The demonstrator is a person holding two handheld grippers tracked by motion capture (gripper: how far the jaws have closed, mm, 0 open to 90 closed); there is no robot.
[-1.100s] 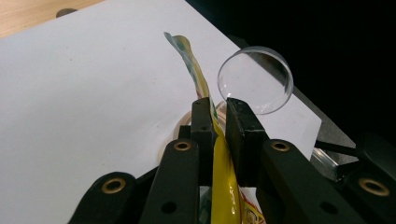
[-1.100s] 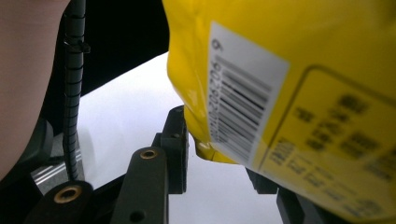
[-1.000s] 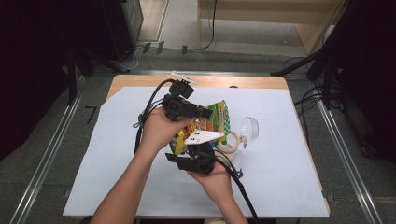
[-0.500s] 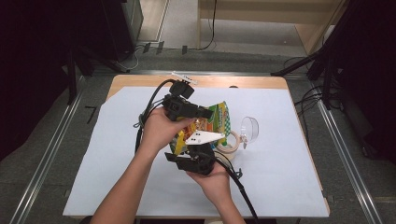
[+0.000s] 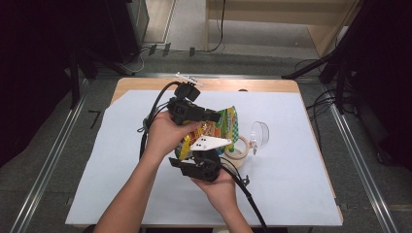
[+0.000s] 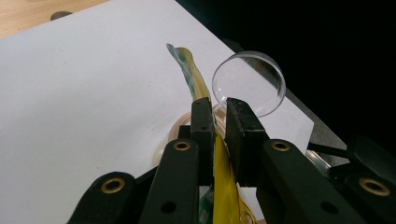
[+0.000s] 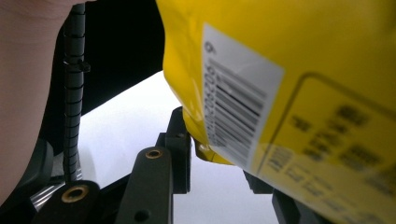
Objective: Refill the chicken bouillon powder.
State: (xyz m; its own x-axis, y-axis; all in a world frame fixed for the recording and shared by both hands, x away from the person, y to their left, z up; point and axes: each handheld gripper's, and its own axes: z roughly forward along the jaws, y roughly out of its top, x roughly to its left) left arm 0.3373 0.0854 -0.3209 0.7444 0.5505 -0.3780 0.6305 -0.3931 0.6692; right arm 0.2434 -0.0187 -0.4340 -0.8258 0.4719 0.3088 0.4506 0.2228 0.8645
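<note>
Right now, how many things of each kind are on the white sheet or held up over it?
Yellow snack bag: 1
Roll of tape: 1
Clear round dish: 1
Total: 3

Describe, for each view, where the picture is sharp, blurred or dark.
High view: evenly lit white table cover, dark surroundings. Left gripper view: yellow snack bag near the lens is soft, background black. Right gripper view: the bag's barcode readable, lower-right print blurred.
</note>
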